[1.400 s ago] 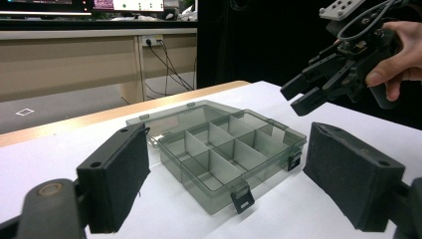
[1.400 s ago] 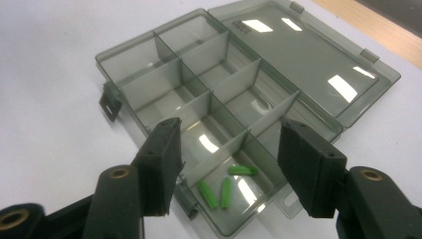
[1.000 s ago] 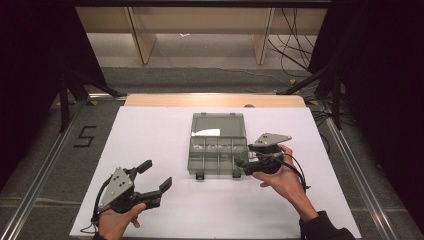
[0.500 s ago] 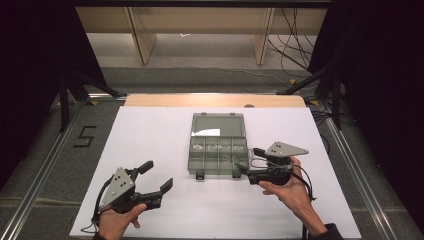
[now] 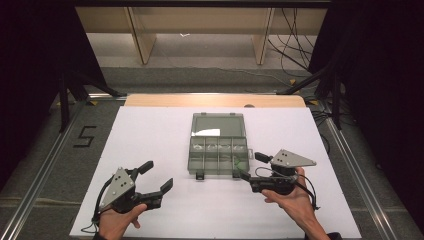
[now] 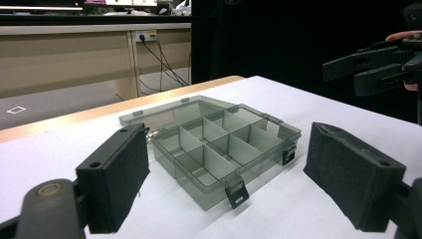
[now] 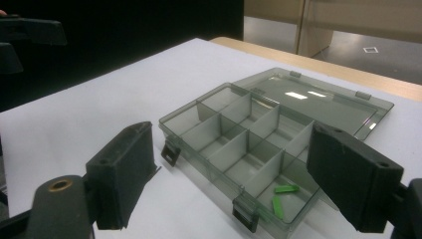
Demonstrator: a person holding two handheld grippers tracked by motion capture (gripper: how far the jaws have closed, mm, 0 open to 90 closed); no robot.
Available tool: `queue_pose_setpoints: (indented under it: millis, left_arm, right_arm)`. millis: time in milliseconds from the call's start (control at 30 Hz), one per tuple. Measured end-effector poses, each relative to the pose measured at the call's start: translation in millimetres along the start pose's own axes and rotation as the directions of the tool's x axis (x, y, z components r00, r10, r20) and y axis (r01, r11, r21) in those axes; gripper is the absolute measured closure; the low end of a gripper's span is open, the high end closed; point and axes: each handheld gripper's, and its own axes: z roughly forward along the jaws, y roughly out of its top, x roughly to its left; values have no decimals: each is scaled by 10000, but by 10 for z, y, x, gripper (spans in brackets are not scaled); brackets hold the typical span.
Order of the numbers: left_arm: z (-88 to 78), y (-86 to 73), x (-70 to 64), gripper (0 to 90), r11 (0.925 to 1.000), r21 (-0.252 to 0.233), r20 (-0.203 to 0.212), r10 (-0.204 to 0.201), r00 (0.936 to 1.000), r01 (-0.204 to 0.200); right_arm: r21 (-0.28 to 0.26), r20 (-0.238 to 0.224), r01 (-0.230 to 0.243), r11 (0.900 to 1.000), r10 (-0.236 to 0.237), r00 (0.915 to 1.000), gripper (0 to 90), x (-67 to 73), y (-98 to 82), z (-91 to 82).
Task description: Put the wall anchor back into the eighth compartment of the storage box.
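A smoky grey clear-plastic compartment box (image 5: 218, 154) lies open near the middle of the white table (image 5: 150, 130), its lid (image 5: 218, 125) folded flat on the far side. The tray is split into eight cells in two rows. In the near row, the cell at the person's right end holds two small green pieces (image 7: 281, 196), one lying across the other's end; the other cells look empty. Two black latches hang from the near wall.

The right gripper (image 5: 248, 167) is held just beside that near right corner, its jaws spread and holding nothing. A second ago it was higher up, over the right edge of the box; it has since pulled back toward the person and dropped lower, while the box itself has not shifted. In the right gripper view, the green pieces sit between the two black jaws, low and right of centre. This reads as a drop just made: the pieces appear to be delivered and the hand is drawing clear, so that part of the sorting looks done.

The left gripper (image 5: 157, 176) rests near the table's front left, well apart from the box, jaws spread wide and empty, unmoved over the last second. Its view looks across the open tray toward the right gripper.
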Motion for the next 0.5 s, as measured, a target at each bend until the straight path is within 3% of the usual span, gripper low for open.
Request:
queue_pose_setpoints:
  millis: [233, 267, 500]
  left_arm:
    - [11, -3, 13, 165, 9998, -178, 95, 99, 9999, -98]
    - [-5, -1, 6, 165, 10000, 5, -23, 62, 10000, -62]
    - [-5, -5, 2, 165, 10000, 39, -18, 36, 10000, -36]
  right_arm:
    - [-179, -97, -168, 9997, 166, 9998, 181, 46, -58, -30]
    - [-90, -77, -87, 9999, 86, 9999, 179, 54, -63, -42]
    - [-441, -88, -97, 9990, 93, 9999, 174, 90, -97, -73]
